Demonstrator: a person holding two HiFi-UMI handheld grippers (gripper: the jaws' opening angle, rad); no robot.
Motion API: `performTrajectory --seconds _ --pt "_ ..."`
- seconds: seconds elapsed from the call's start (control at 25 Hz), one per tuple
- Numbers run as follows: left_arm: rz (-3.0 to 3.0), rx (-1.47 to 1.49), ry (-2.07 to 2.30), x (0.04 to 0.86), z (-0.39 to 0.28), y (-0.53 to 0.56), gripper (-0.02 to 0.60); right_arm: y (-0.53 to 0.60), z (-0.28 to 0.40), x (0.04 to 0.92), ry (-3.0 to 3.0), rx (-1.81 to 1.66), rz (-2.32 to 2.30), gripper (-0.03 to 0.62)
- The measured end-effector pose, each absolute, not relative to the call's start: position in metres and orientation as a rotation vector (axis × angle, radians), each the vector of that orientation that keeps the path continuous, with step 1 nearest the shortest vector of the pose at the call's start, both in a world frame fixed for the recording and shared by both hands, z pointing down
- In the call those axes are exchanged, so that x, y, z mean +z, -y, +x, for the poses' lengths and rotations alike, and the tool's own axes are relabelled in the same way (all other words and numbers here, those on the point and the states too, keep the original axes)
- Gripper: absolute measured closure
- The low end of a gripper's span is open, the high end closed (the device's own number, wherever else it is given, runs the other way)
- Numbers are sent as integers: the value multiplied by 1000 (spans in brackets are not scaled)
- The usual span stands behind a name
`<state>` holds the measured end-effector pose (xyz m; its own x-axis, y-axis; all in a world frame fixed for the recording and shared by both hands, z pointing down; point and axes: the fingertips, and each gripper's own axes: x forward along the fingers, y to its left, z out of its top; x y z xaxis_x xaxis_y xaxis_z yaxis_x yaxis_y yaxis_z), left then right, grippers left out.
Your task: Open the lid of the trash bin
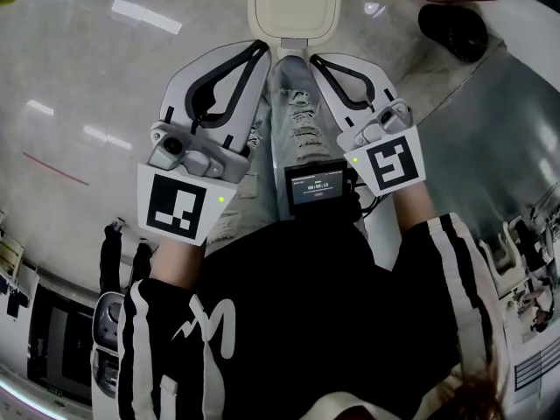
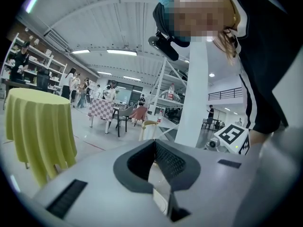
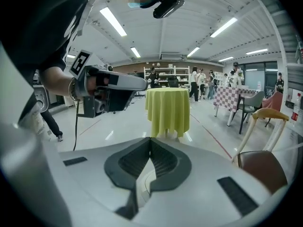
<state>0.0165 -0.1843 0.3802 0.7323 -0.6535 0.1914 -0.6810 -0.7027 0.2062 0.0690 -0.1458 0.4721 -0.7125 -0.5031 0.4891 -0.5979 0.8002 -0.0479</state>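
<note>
The trash bin [image 1: 293, 3] is cream, with its lid down, on the floor just ahead of the person's knees at the top of the head view. My left gripper [image 1: 264, 49] is held at waist height and points toward the bin, its tips just short of the lid's near edge. The jaws are shut with nothing between them [image 2: 154, 143]. My right gripper [image 1: 315, 59] is beside it, also shut and empty [image 3: 150, 141]. Neither gripper touches the bin. The two gripper views look out across the hall, and the bin does not show clearly in either.
A round table with a yellow cloth [image 3: 167, 110] stands off to the left [image 2: 40, 126]. A wooden chair [image 3: 265, 122] and a brown seat [image 3: 262, 169] are close on the right. A white pillar [image 2: 196, 103] and a black shoe [image 1: 452, 31] are nearby. People stand far off.
</note>
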Motion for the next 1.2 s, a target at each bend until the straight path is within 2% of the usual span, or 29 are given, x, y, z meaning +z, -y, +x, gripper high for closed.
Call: performTrajectory --seconds 1.2 --pt "2626 283 1059 448 18 160 571 131 54 558 2433 306 633 583"
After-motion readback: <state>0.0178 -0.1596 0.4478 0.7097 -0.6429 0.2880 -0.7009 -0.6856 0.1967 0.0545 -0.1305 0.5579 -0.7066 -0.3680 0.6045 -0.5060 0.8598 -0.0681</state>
